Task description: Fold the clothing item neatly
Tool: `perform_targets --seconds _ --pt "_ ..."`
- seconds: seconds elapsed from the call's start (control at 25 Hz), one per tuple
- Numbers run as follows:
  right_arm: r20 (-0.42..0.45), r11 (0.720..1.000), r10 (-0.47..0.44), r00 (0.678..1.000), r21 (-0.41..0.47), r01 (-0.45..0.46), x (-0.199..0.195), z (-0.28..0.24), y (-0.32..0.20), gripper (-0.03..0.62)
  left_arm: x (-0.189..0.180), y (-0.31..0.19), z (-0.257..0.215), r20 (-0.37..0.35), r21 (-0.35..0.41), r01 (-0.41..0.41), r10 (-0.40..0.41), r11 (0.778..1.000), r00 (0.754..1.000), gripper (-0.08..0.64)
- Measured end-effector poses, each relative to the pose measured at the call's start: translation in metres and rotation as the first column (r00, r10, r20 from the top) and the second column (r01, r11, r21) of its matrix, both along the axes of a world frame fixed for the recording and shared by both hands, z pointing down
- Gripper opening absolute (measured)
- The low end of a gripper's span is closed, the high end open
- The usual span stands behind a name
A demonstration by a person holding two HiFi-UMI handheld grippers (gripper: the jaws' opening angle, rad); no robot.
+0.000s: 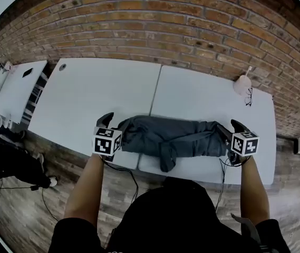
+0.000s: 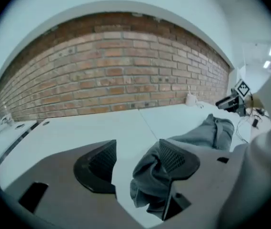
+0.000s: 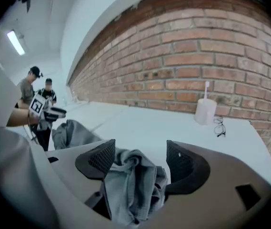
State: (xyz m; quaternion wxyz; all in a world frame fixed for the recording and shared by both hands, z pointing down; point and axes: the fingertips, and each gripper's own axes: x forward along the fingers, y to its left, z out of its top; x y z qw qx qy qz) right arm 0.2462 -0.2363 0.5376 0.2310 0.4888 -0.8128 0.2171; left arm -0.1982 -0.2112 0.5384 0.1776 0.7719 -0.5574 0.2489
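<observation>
A grey clothing item (image 1: 176, 136) is seen bunched into a long, rumpled band across the near part of a white desk (image 1: 102, 88), spanning the seam where the two desk tops meet; a loose flap hangs toward the near edge.

The left hand-held gripper (image 1: 109, 124) is held at the garment's left end. In the left gripper view its jaws are seen standing wide apart (image 2: 137, 156) – the cloth (image 2: 211, 132) is gathered against the right-hand jaw and partly lies in the gap, yet it is not pinched.

The right hand-held gripper (image 1: 234, 129) is held at the garment's right end. In the right gripper view its jaws are likewise spread (image 3: 140, 159), with a crumpled fold of the cloth (image 3: 133, 180) lying between them, close to the left-hand jaw and clear of the other – nothing is clamped.

Both forearms are seen reaching in from the bottom of the head view, a marker cube on each tool.

A white cup (image 1: 242, 85) and a pair of glasses (image 1: 249, 96) are set near the desk's far right corner, well apart from the garment. A brick wall (image 1: 155, 25) runs behind the desk. Two people (image 3: 28, 87) are seen standing in the distance in the right gripper view.
</observation>
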Motion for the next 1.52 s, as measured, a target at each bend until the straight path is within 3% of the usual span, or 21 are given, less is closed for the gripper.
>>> perform_targets --seconds 0.08,0.16,0.2,0.24,0.28,0.36,0.44,0.56,0.64,0.8,0.88,1.04,1.16,1.52 --pt "0.083 0.99 0.085 0.993 0.105 -0.093 0.0 -0.038 0.007 0.318 -0.019 0.015 -0.025 -0.079 0.081 0.093 -0.087 0.992 0.993 0.186" --pt "0.152 0.97 0.129 0.98 0.185 -0.156 -0.005 -0.073 0.022 0.314 -0.033 0.034 -0.046 -0.16 0.12 0.155 -0.135 0.981 0.978 -0.002" --pt "0.173 0.957 0.15 0.973 0.222 -0.187 -0.008 -0.089 0.031 0.266 -0.036 0.043 -0.056 -0.198 0.138 0.165 -0.136 0.977 0.971 -0.002" --pt "0.186 0.939 0.177 0.966 0.262 -0.223 -0.01 -0.104 0.042 0.05 -0.036 0.053 -0.067 -0.232 0.16 0.169 -0.129 0.973 0.964 -0.002" --pt "0.196 0.918 0.201 0.96 0.304 -0.255 -0.012 -0.117 0.054 0.0 -0.035 0.062 -0.077 -0.26 0.187 0.174 -0.122 0.967 0.958 -0.002" --pt "0.213 0.886 0.224 0.951 0.362 -0.29 -0.02 -0.133 0.08 0.0 -0.033 0.079 -0.094 -0.283 0.236 0.185 -0.115 0.954 0.952 -0.003" --pt "0.21 0.874 0.231 0.95 0.385 -0.297 -0.028 -0.137 0.102 0.0 -0.028 0.093 -0.1 -0.261 0.267 0.178 -0.107 0.947 0.959 -0.002" --pt "0.21 0.87 0.25 0.945 0.381 -0.314 -0.034 -0.135 0.134 0.0 -0.016 0.112 -0.089 -0.173 0.265 0.126 -0.082 0.956 0.982 -0.002" --pt "0.21 0.867 0.272 0.939 0.37 -0.334 -0.034 -0.136 0.155 0.0 -0.01 0.124 -0.077 -0.197 0.224 0.112 -0.068 0.968 0.978 -0.002" --pt "0.154 0.88 0.299 0.942 0.337 -0.334 -0.036 -0.13 0.181 0.0 -0.009 0.15 -0.071 -0.257 0.19 0.13 -0.078 0.973 0.963 -0.003" --pt "0.167 0.884 0.301 0.939 0.319 -0.34 -0.038 -0.124 0.187 0.0 -0.009 0.163 -0.074 -0.261 0.192 0.13 -0.077 0.973 0.962 -0.002" --pt "0.16 0.908 0.228 0.96 0.321 -0.269 -0.059 -0.119 0.202 0.0 -0.001 0.187 -0.079 -0.24 0.204 0.124 -0.073 0.971 0.968 -0.002" --pt "0.142 0.911 0.186 0.972 0.346 -0.225 -0.067 -0.123 0.219 0.0 0.007 0.204 -0.085 -0.255 0.207 0.139 -0.084 0.968 0.963 -0.002" --pt "0.236 0.896 0.156 0.959 0.375 -0.238 -0.04 -0.137 0.301 0.0 0.099 0.286 -0.124 -0.199 0.273 0.057 -0.001 0.96 0.98 -0.002"
